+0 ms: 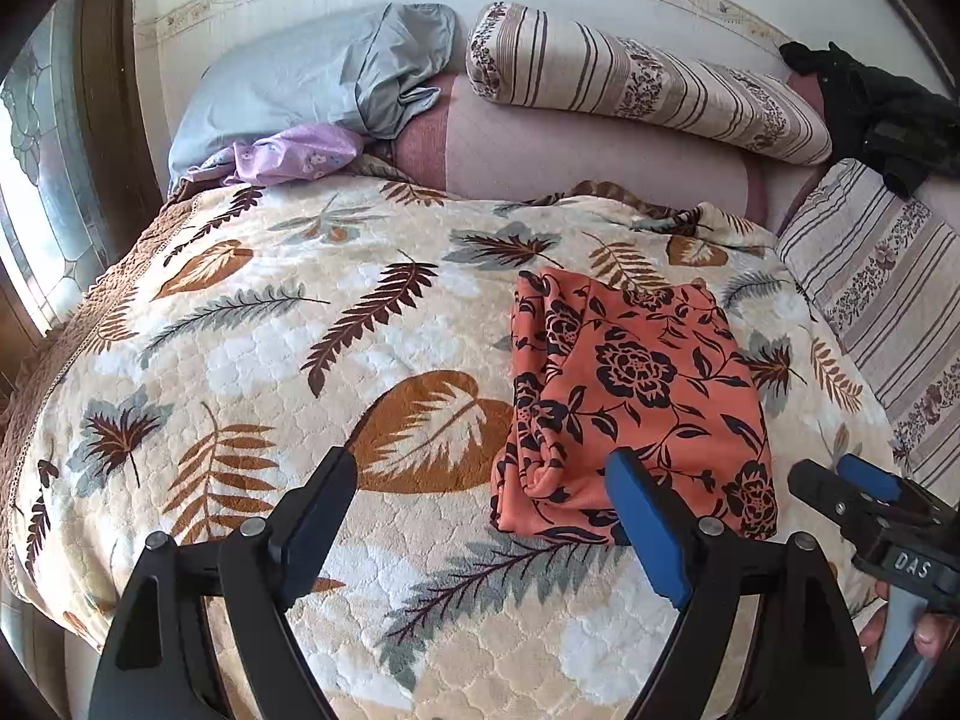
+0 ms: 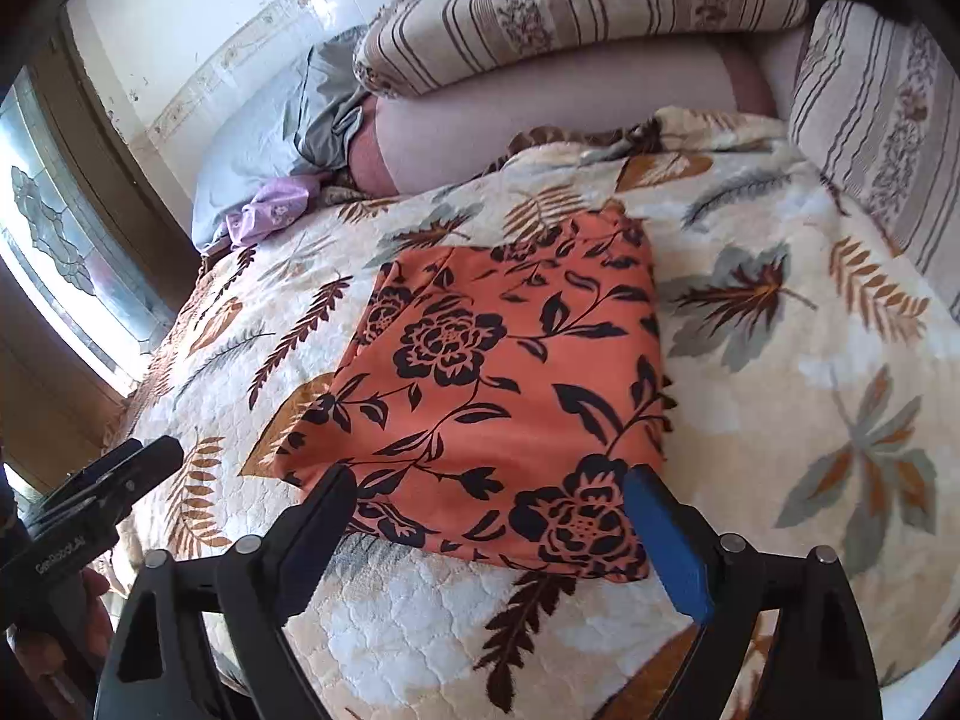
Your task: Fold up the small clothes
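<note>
Lying folded into a compact rectangle on the leaf-print blanket [image 2: 780, 360], the orange floral garment [image 2: 498, 372] is looking finished — both the left gripper [image 1: 480, 480] and right gripper [image 2: 486, 498] are hovering released, gripping nothing.

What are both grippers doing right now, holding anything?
Left gripper: open, holding nothing.
Right gripper: open, holding nothing, above the folded orange floral garment.

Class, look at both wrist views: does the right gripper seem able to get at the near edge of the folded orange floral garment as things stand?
Probably yes. The right gripper is open and empty, just above the orange floral garment, whose near edge lies bare on the leaf-print blanket. The left gripper stands off to the side.
</note>
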The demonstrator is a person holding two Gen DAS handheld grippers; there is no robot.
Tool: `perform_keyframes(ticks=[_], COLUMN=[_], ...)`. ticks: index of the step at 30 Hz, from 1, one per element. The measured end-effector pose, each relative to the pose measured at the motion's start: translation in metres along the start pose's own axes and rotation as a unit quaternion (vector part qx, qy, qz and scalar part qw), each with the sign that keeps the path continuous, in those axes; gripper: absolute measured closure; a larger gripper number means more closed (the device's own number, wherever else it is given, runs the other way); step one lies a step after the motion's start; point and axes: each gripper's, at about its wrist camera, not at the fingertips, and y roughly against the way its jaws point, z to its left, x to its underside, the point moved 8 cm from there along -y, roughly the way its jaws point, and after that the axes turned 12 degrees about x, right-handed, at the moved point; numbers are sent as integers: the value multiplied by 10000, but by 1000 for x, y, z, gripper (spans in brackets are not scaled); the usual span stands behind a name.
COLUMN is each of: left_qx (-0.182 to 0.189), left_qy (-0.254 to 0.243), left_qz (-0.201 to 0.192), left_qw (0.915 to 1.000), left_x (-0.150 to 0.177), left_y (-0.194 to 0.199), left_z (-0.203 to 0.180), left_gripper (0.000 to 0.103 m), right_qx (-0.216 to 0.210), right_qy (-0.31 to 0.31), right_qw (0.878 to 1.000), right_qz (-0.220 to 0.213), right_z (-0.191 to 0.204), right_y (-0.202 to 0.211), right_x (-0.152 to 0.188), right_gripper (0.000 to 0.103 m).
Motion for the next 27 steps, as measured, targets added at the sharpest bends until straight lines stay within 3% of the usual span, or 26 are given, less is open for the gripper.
perform_keyframes(ticks=[9,14,16,24,27], left_qx=[30,181,157,167,-36], left_qy=[2,3,-48,-150,-223], left_qz=[-54,9,47,19,97], left_qw=[10000,9998,9999,9997,9997], left_x=[-1,-1,-1,-7,-7], left_y=[6,4,2,-5,-12], left_z=[-17,-28,-31,-35,-32], left_gripper=[15,13,4,3,3], right_qx=[749,853,872,983,1044], right_qy=[322,294,304,417,381], right_qw=[9964,9957,9955,9941,9936], right_qz=[-243,-209,-225,-184,-196], right_z=[-7,-9,-7,-3,-8], right_y=[30,26,26,14,11], right_x=[16,14,12,5,1], right_gripper=[1,1,1,1,1])
